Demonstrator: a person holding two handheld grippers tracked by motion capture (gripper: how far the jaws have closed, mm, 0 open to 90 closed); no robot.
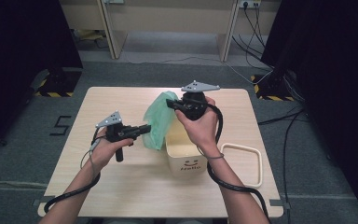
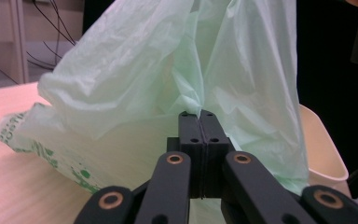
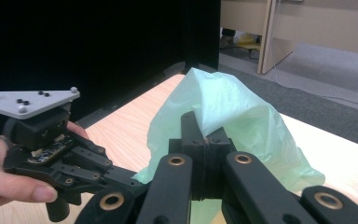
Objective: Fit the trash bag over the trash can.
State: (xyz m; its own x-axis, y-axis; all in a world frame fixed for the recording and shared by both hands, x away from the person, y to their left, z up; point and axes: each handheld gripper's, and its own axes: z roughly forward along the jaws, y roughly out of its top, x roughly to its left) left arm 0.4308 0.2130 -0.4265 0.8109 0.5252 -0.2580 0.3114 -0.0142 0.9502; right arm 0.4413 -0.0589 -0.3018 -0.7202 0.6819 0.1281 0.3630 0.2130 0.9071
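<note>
A thin pale green plastic bag (image 1: 160, 119) hangs between my two grippers above the wooden table (image 1: 121, 177). My left gripper (image 1: 147, 129) is shut on the bag's lower left side; in the left gripper view its jaws (image 2: 199, 115) meet with the green film (image 2: 168, 70) pinched between them. My right gripper (image 1: 170, 103) is shut on the bag's upper edge, and in the right gripper view the film (image 3: 233, 112) drapes over its closed jaws (image 3: 206, 140). A cream bin (image 1: 189, 161) with a smiley face and "Hello" stands just below the bag, under my right hand.
A cream rectangular frame (image 1: 247, 163) lies flat on the table to the right of the bin. Cables (image 1: 261, 74) run over the grey floor behind the table. Dark curtains (image 1: 23, 42) stand at both sides.
</note>
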